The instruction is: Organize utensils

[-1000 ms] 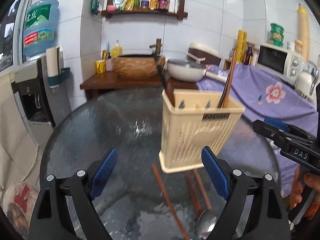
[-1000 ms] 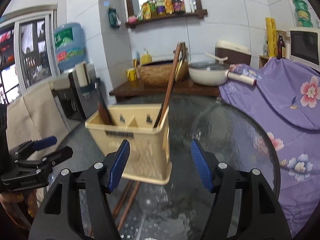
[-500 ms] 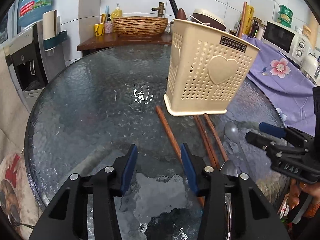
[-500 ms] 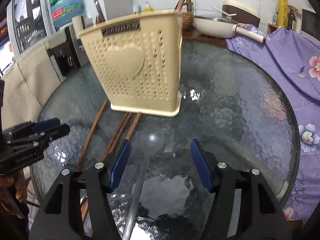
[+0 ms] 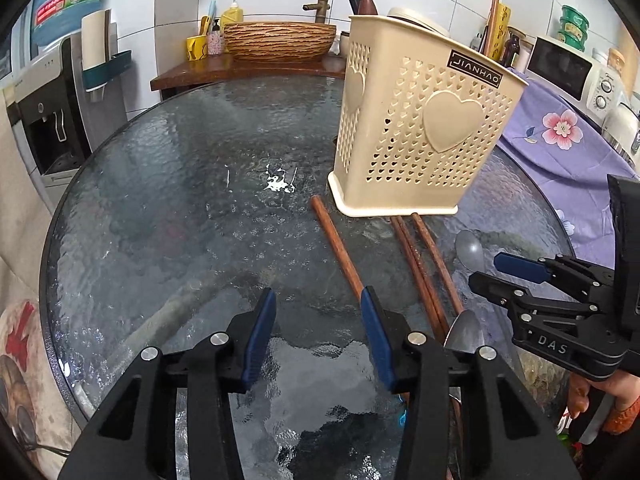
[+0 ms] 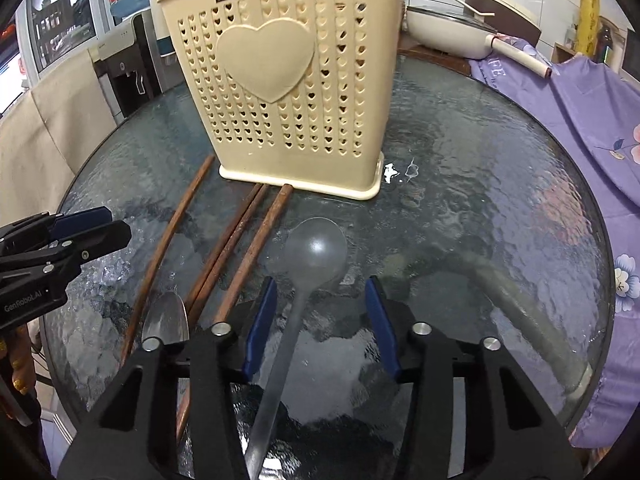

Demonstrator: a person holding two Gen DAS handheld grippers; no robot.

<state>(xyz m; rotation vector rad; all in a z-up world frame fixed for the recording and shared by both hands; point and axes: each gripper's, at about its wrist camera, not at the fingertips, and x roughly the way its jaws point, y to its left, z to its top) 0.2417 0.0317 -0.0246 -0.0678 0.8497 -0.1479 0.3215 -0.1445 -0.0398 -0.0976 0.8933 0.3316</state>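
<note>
A cream perforated utensil holder (image 5: 420, 136) (image 6: 292, 92) with heart cut-outs stands on the round glass table (image 5: 180, 208) (image 6: 480, 208). Several brown chopsticks (image 5: 340, 248) (image 6: 236, 248) lie in front of it. A grey ladle-like spoon (image 6: 312, 256) (image 5: 470, 248) and a steel spoon (image 6: 166, 318) (image 5: 464, 330) lie beside them. My left gripper (image 5: 318, 300) is open and empty, low over the table, with one chopstick at its right finger. My right gripper (image 6: 320, 292) is open, its fingers either side of the grey spoon's neck.
A wooden counter with a woven basin (image 5: 280, 40) is behind the table. A water dispenser (image 5: 44, 112) stands at the left. A purple flowered cloth (image 5: 560, 136) (image 6: 580, 112) covers a surface at the right, with a microwave (image 5: 568, 68) and a pan (image 6: 452, 36).
Both grippers have come down and nearer the table. The left gripper has closed partway. The right gripper now straddles the grey spoon.
</note>
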